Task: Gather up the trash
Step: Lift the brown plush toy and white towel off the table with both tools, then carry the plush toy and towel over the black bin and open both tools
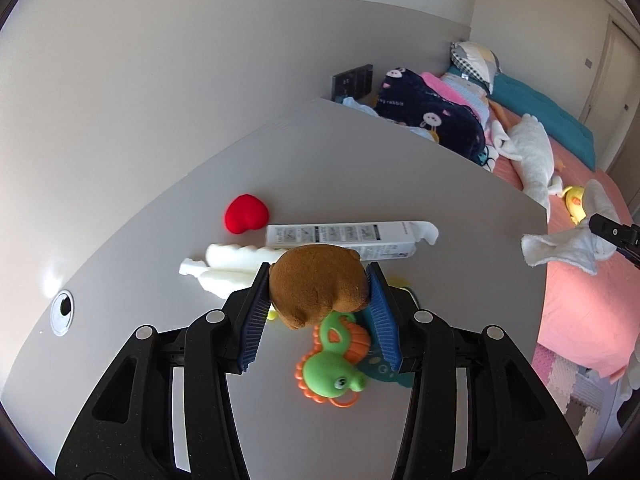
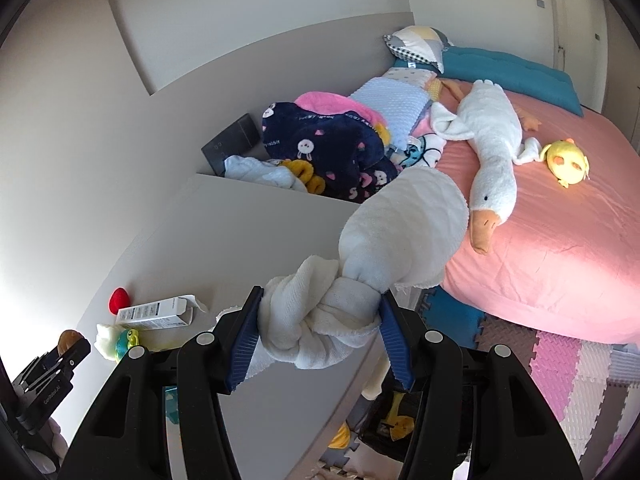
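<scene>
My left gripper (image 1: 318,276) is shut on a brown plush toy (image 1: 318,284) and holds it just above the grey desk (image 1: 160,240). Below it lie a green and orange seahorse toy (image 1: 334,364), a white carton box (image 1: 340,240), white foam pieces (image 1: 228,268) and a red plush heart (image 1: 245,213). My right gripper (image 2: 320,300) is shut on a knotted white cloth (image 2: 360,276) and holds it in the air past the desk's right edge. That cloth also shows in the left wrist view (image 1: 564,246). The left gripper shows at the far left of the right wrist view (image 2: 48,376).
A pink bed (image 2: 560,240) stands to the right with a white goose plush (image 2: 492,148), a yellow plush (image 2: 566,160), a dark blue blanket (image 2: 332,148) and pillows. Foam floor mats (image 2: 560,380) lie beside the bed. A cable hole (image 1: 62,312) sits in the desk's left part.
</scene>
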